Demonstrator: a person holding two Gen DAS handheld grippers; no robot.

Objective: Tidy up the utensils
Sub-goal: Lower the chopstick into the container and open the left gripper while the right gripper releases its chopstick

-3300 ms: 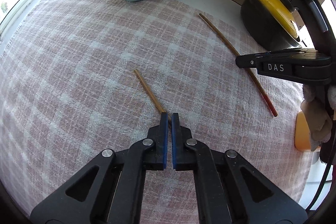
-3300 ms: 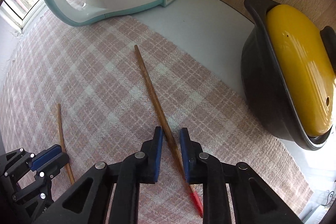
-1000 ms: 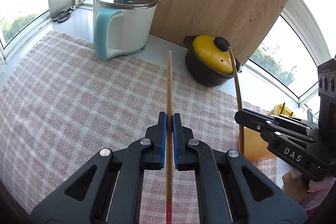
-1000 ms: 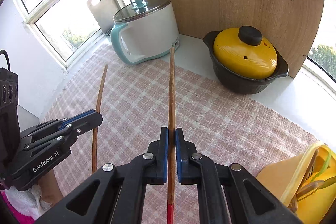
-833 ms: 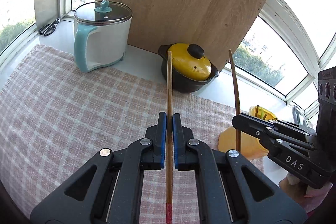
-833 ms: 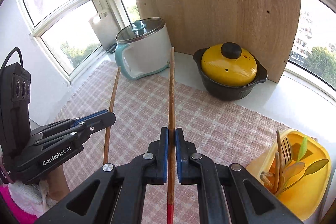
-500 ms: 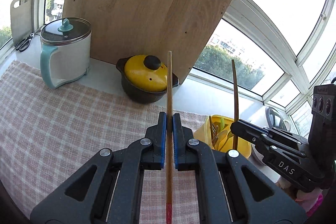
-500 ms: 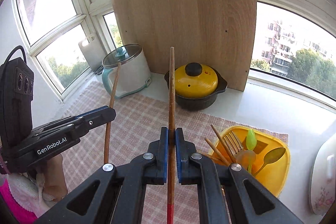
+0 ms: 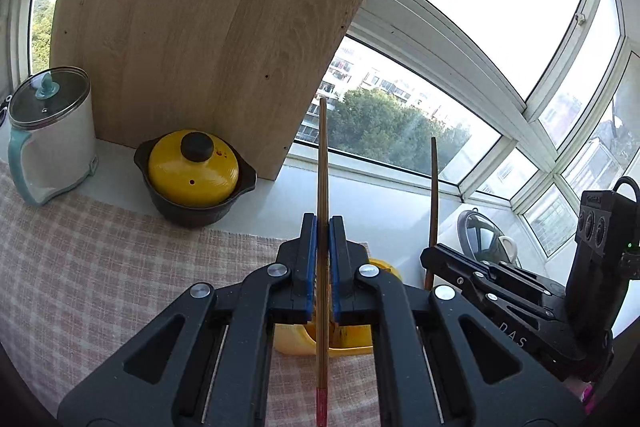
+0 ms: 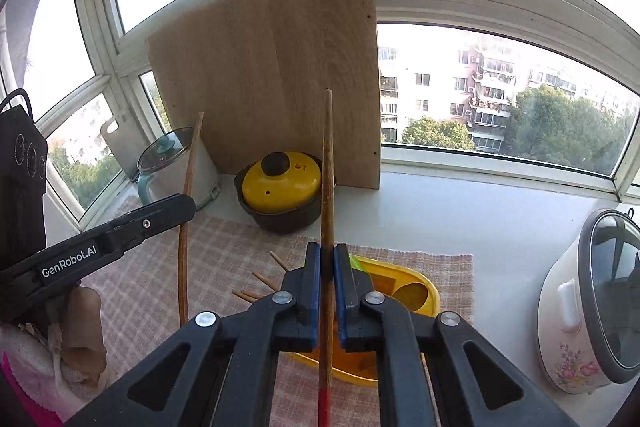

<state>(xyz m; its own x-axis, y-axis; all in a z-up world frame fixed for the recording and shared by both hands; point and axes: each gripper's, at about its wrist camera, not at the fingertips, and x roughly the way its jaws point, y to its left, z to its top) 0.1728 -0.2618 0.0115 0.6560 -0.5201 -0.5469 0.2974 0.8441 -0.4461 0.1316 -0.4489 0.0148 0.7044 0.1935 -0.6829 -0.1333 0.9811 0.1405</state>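
Chopsticks are both up in the air right now, one per tool, so this reads as the carry step of tidying the utensils. Going left to right around the yellow utensil holder: off to its left, the left tool is pinched tight on its chopstick, red-tipped end pointing back at the camera, thin end pointing up and away. The right tool is clamped on the other chopstick the same way, hanging pretty much right over the holder, which sits on the checked cloth on the worktop. A few wooden sticks and a green spoon already poke out of it.

Next move, I'd guess: tip each stick so one end aims down into the holder, lower it in, then let go. Watch for snagging on the stuff already inside.

Readable writing: "GenRobot.AI" on the left tool's arm as seen from the right wrist camera, and "DAS" on the right tool's arm from the left one.
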